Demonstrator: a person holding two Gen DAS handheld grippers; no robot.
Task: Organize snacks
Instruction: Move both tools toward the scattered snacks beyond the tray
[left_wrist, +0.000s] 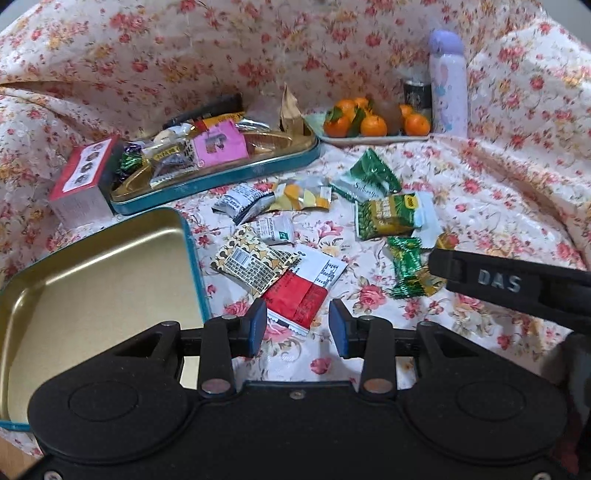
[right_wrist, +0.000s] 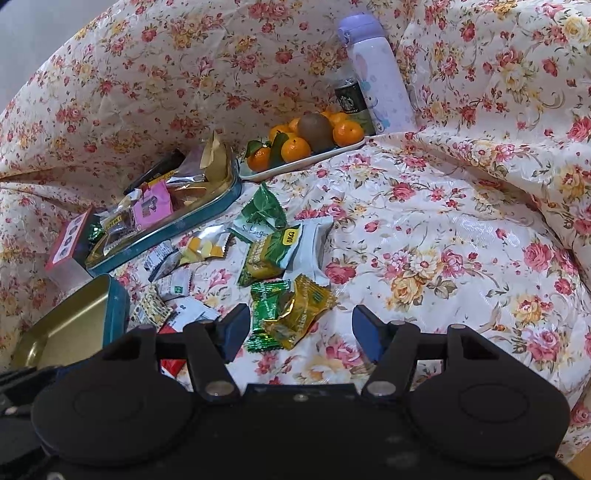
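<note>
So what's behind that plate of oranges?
Behind the plate of oranges stands a lilac bottle and a dark Starbucks bottle, both against the floral cloth. The fruit hides the dark bottle's base.

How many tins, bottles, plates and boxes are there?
Tins: 2, the snack-filled tin and the empty tin
Bottles: 2, the purple bottle and the dark bottle
Plates: 1, the fruit plate
Boxes: 1, the red box
Total: 6
</note>
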